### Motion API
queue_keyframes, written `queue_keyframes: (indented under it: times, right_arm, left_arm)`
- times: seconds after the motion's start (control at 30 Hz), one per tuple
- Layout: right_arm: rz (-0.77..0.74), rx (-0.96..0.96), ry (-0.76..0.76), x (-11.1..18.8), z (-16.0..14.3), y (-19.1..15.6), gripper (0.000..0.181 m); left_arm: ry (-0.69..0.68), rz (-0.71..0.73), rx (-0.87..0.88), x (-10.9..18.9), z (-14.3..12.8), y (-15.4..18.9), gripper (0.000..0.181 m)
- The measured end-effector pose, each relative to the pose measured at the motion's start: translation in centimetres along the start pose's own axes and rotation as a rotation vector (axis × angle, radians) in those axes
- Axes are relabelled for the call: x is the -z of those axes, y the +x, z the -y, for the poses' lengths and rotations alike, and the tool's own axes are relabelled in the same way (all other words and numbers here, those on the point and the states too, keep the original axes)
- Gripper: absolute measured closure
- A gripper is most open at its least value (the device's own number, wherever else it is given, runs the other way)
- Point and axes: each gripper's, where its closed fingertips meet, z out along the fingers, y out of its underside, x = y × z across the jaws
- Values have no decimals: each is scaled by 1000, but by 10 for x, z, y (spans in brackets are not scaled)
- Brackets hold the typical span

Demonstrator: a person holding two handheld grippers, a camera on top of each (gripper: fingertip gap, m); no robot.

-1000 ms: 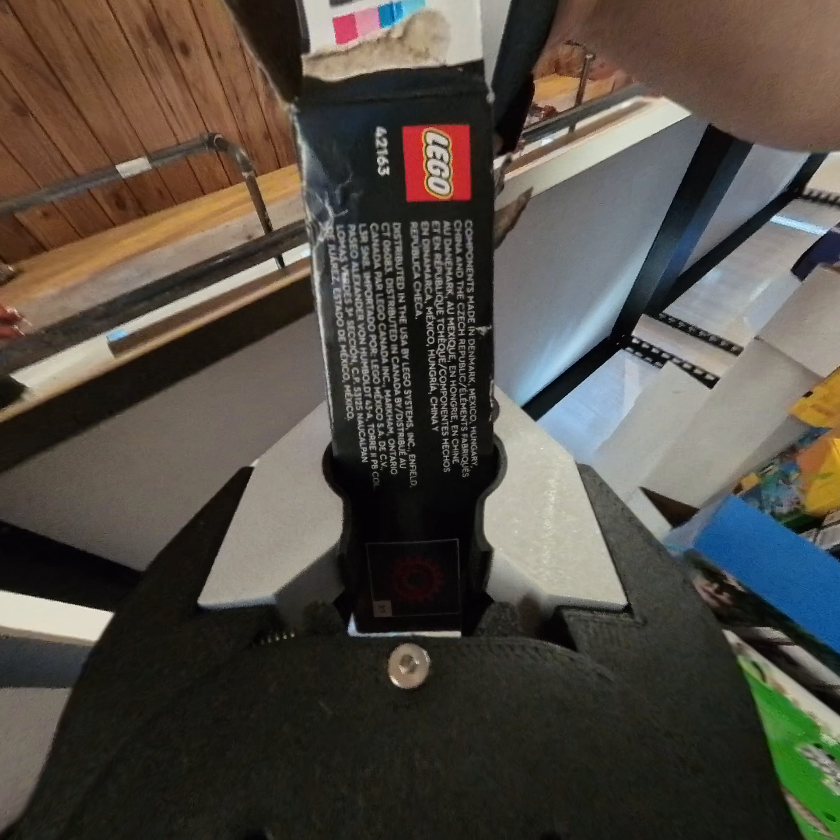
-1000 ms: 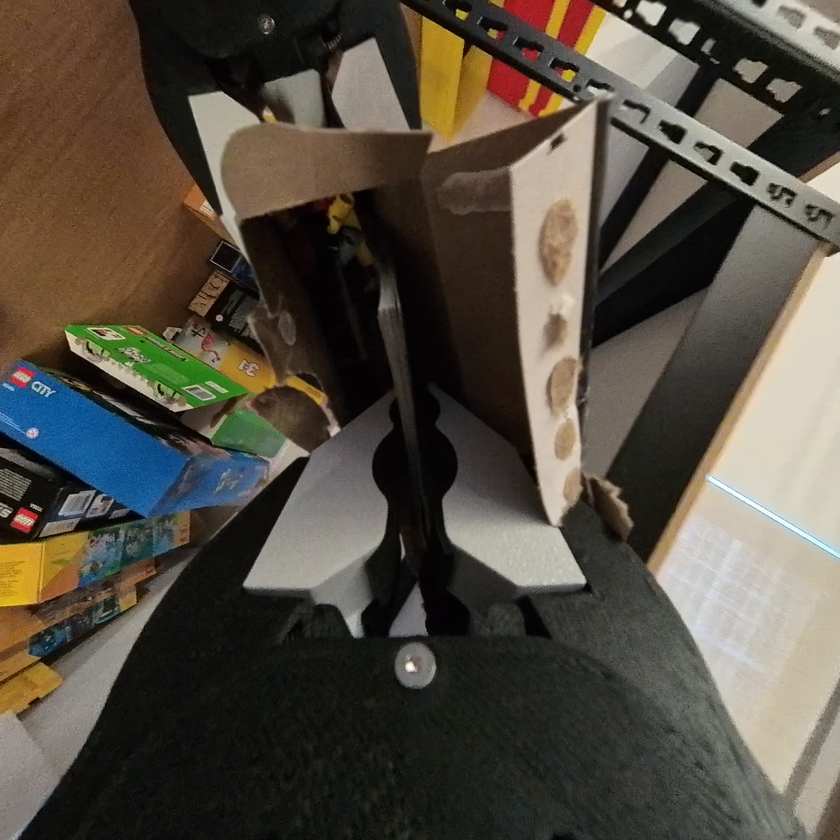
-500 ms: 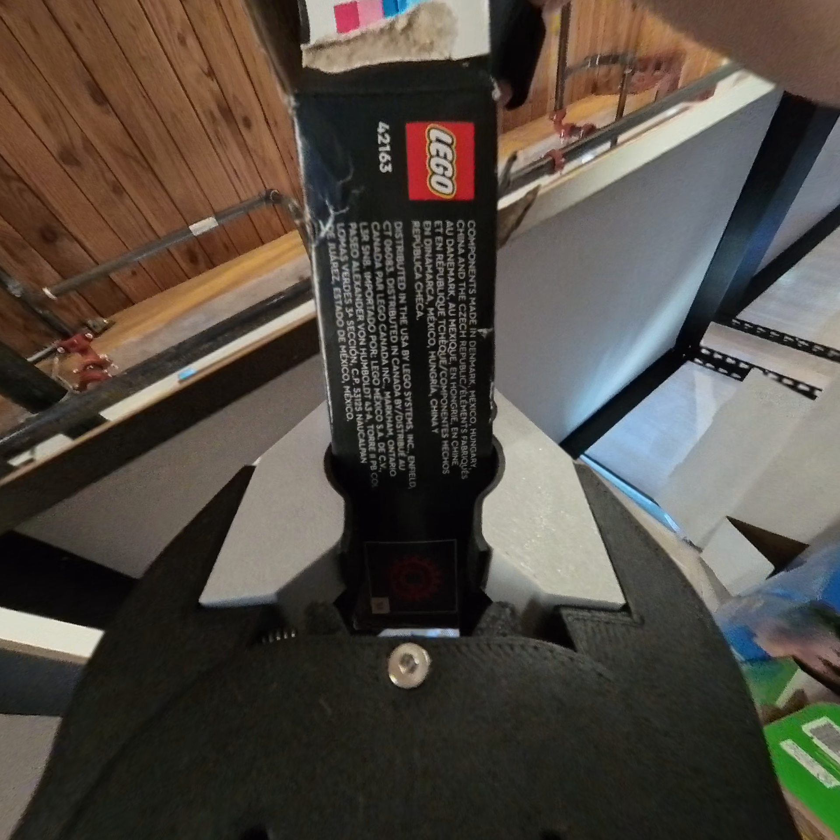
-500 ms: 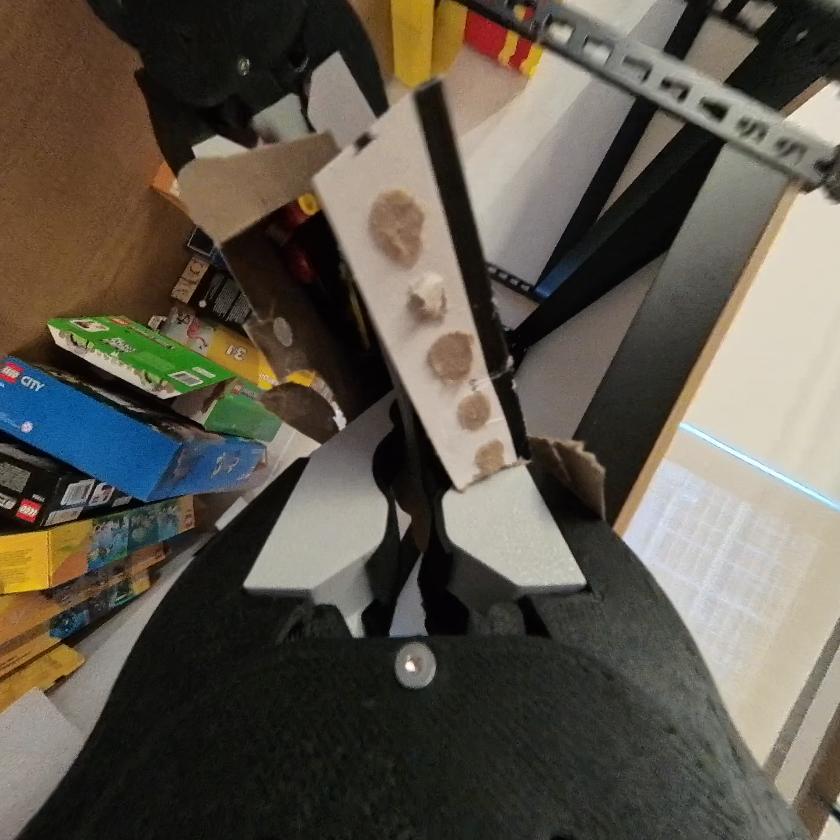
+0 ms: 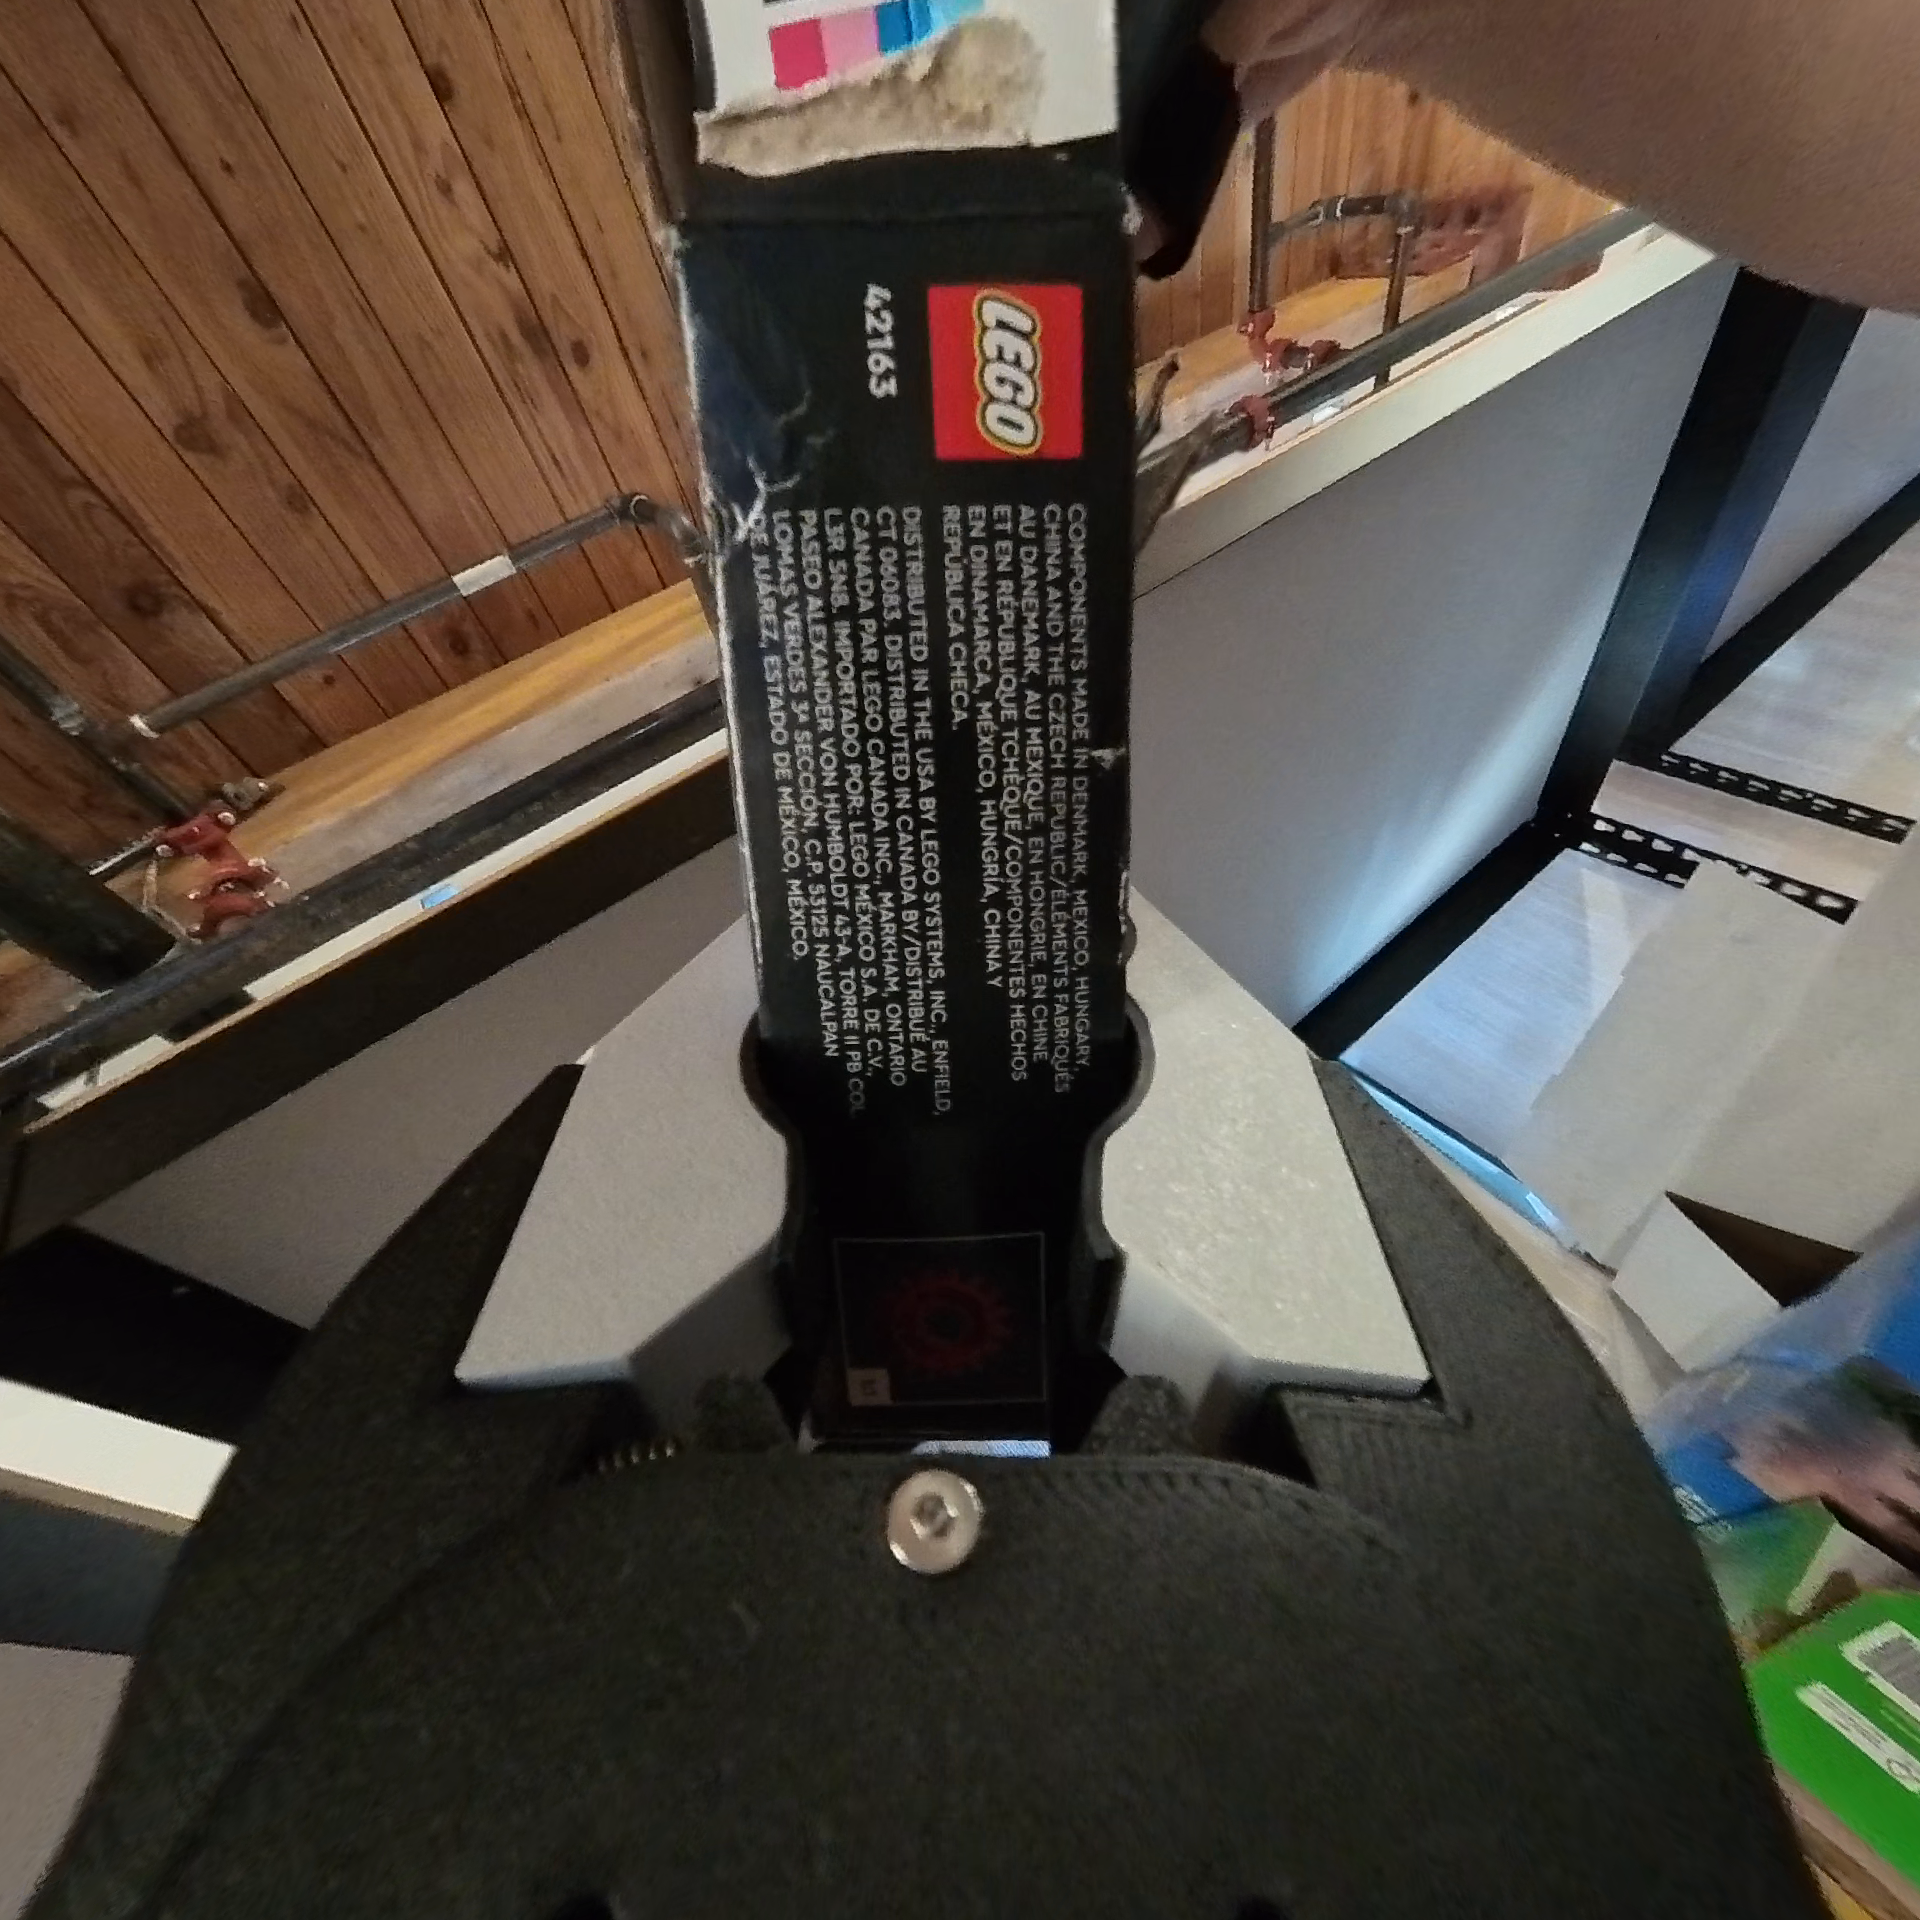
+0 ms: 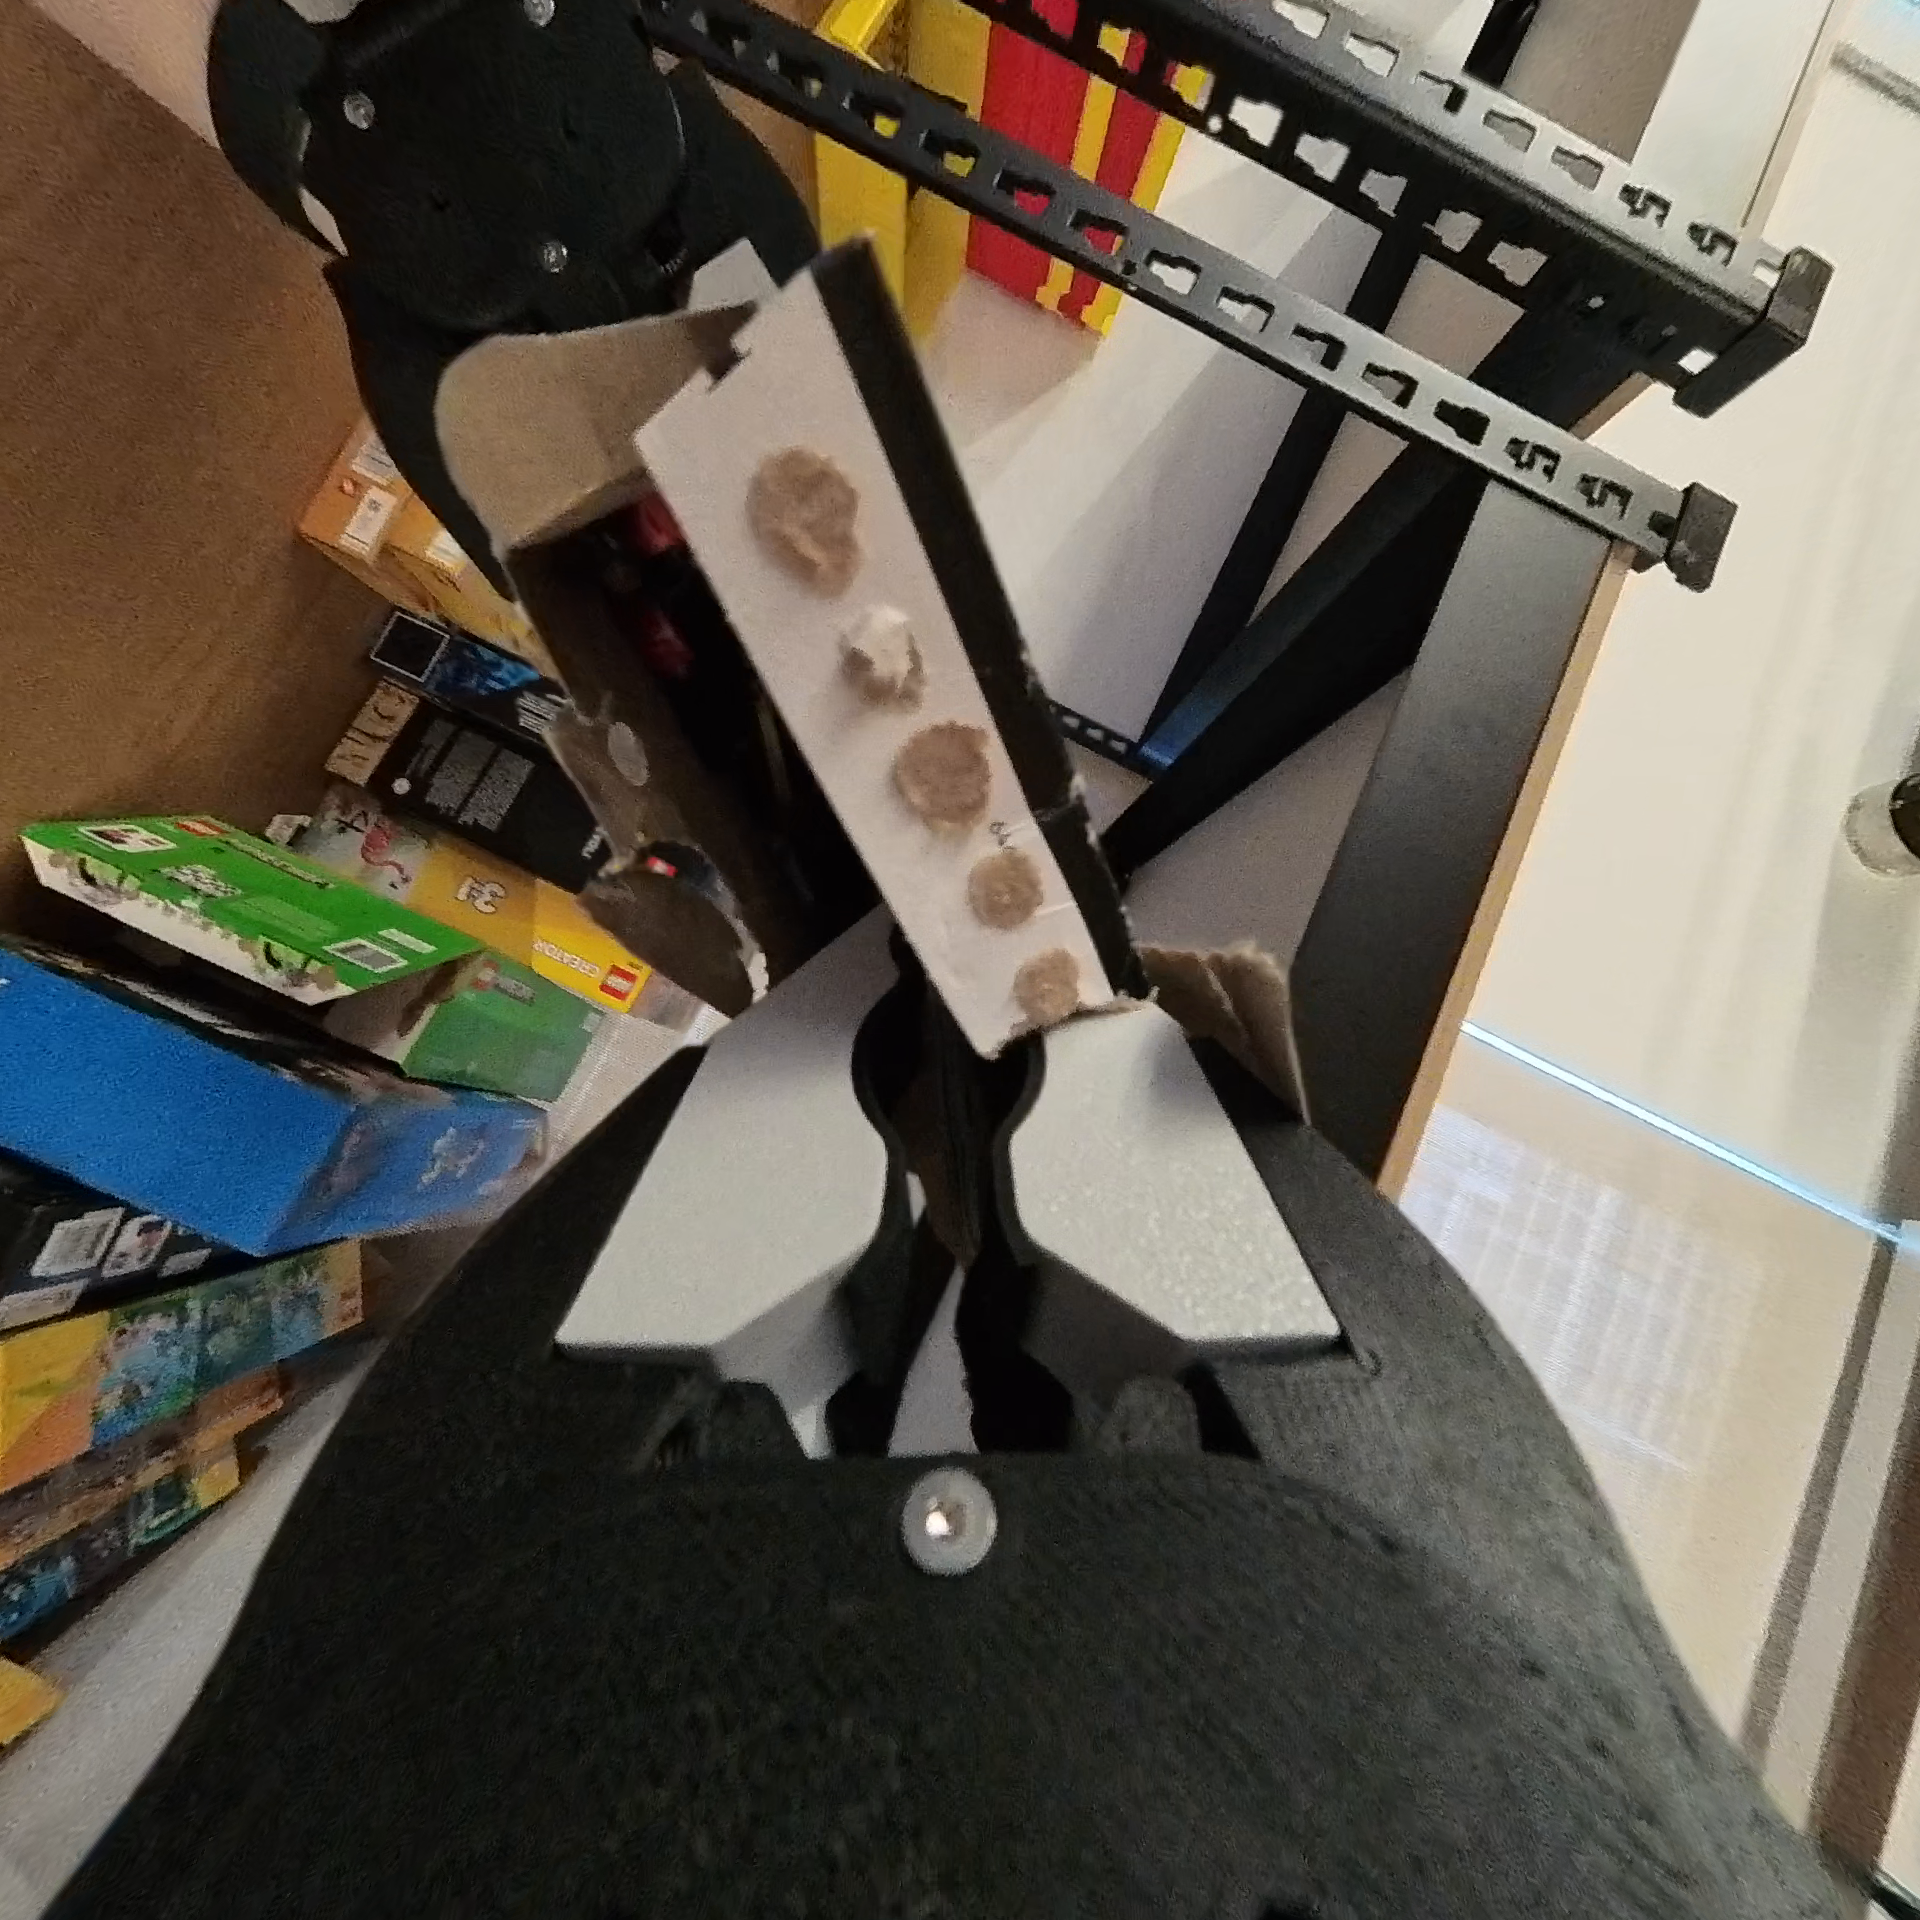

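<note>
In the left wrist view, the left gripper (image 5: 940, 1049) is clamped on the narrow side of a black toy box (image 5: 925, 644) running up the frame's centre (torn white flap at top).

In the right wrist view, the right gripper (image 6: 951, 1049) pinches that box's opened end flap (image 6: 883, 675) at centre; stacked boxes (image 6: 239, 1039) lie at left.
</note>
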Motion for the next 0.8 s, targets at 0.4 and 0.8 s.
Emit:
queue_keyframes:
  times: [0.4,0.8]
  right_arm:
    - [-14,-73,88,-5,12,-1,180]
    - [148,-142,16,-35,-2,-18,178]
  left_arm:
    - [-10,-3,16,17,4,-1,129]
    - [-102,-57,186,23,-5,3,129]
